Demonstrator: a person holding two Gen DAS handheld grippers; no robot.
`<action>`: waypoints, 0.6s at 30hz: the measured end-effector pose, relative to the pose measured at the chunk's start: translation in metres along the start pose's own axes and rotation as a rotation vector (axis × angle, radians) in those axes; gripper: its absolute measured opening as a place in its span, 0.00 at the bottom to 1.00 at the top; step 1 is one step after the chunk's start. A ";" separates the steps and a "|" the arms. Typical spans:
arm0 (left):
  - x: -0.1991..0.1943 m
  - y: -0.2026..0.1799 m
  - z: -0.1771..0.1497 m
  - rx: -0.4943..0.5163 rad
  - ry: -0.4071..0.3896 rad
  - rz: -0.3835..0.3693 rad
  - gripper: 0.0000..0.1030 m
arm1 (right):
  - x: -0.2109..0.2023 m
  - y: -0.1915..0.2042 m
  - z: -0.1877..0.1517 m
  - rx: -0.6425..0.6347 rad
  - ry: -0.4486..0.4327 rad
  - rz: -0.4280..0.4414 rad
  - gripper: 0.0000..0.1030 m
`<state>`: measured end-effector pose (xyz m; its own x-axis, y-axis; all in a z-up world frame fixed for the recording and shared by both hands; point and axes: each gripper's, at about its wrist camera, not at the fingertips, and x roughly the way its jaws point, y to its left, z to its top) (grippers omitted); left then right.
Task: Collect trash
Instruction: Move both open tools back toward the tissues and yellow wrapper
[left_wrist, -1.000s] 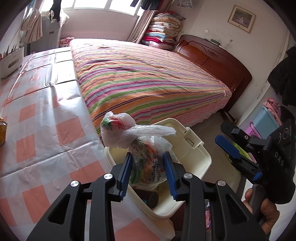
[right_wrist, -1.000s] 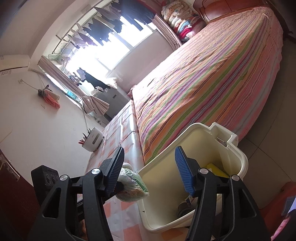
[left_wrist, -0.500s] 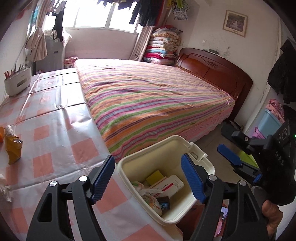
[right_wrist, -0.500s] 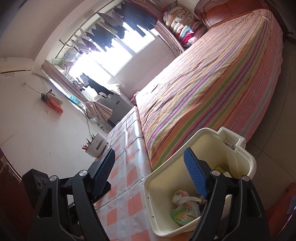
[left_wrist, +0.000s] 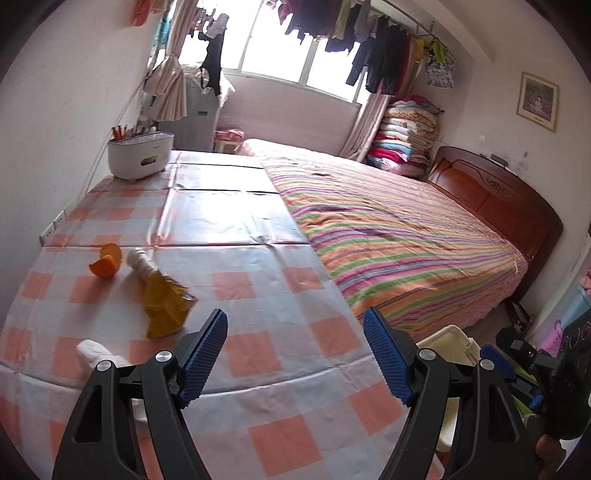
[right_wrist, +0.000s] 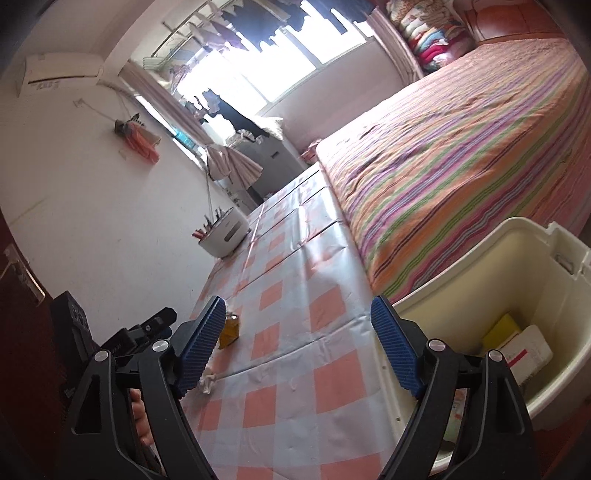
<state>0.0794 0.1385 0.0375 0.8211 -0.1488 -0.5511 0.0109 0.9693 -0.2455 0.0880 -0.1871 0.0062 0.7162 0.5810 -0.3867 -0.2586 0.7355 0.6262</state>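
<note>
Left tongs (left_wrist: 295, 349) had just been opening, jaws wide, nothing between them, above the checked surface (left_wrist: 258, 295). Right tongs (right_wrist: 298, 345) likewise just opened wide and empty. Yellow wrapper (left_wrist: 164, 304), orange peel (left_wrist: 107, 261) and white crumpled tissue (left_wrist: 94, 352) lay on the surface left of the left tongs. Cream bin (right_wrist: 517, 266) stood beside the surface's edge, near the striped bed (left_wrist: 399, 240), with packets inside.

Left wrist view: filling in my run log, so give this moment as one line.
left hand-held gripper: open, empty | right hand-held gripper: open, empty | table: orange peel, yellow wrapper, tissue | bin: holds trash
</note>
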 end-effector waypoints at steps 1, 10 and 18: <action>-0.003 0.014 0.002 -0.015 0.006 0.014 0.72 | 0.007 0.011 -0.004 -0.026 0.019 0.013 0.77; -0.043 0.141 0.004 -0.202 -0.003 0.192 0.72 | 0.067 0.089 -0.052 -0.203 0.183 0.114 0.79; -0.054 0.182 -0.008 -0.254 0.033 0.242 0.72 | 0.115 0.146 -0.099 -0.350 0.339 0.189 0.79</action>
<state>0.0328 0.3217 0.0159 0.7636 0.0685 -0.6421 -0.3274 0.8981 -0.2935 0.0686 0.0215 -0.0136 0.4007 0.7526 -0.5226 -0.6059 0.6455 0.4650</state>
